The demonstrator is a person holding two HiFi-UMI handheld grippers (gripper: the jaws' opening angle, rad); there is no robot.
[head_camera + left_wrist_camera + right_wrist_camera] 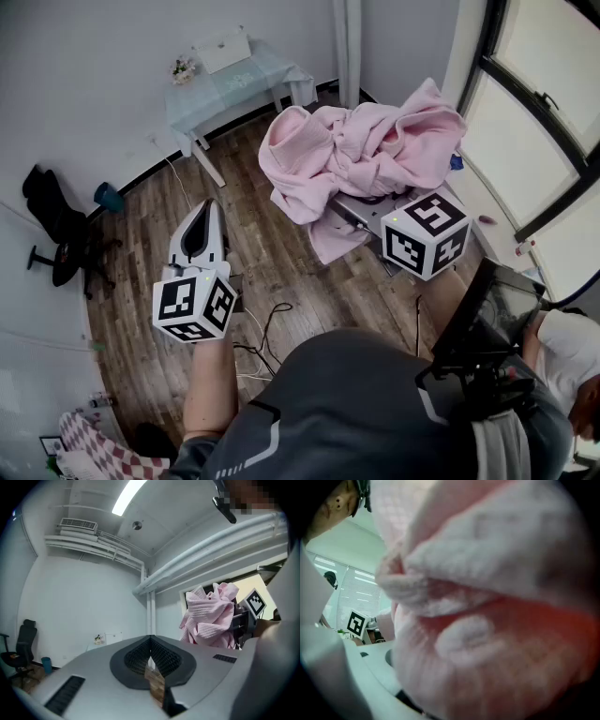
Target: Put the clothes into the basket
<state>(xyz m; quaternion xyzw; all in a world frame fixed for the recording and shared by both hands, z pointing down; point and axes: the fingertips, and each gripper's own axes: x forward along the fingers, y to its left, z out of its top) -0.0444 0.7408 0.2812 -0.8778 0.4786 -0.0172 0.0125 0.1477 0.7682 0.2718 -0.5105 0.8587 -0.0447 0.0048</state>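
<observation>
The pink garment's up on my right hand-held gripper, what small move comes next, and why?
Probably turn to bring the basket into view, keeping the right hand-held gripper raised: the pink garment is bunched over it with a fold hanging down, and no basket shows in any view.

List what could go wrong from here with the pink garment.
1. The pink garment is piled over the right gripper, hiding its jaws; if only draped, it could slide off onto the floor.
2. The cloth fills the right gripper view, so aiming by that camera is unlikely to work.
3. No basket shows in any view; the cables underfoot could trip the person while searching.
</observation>
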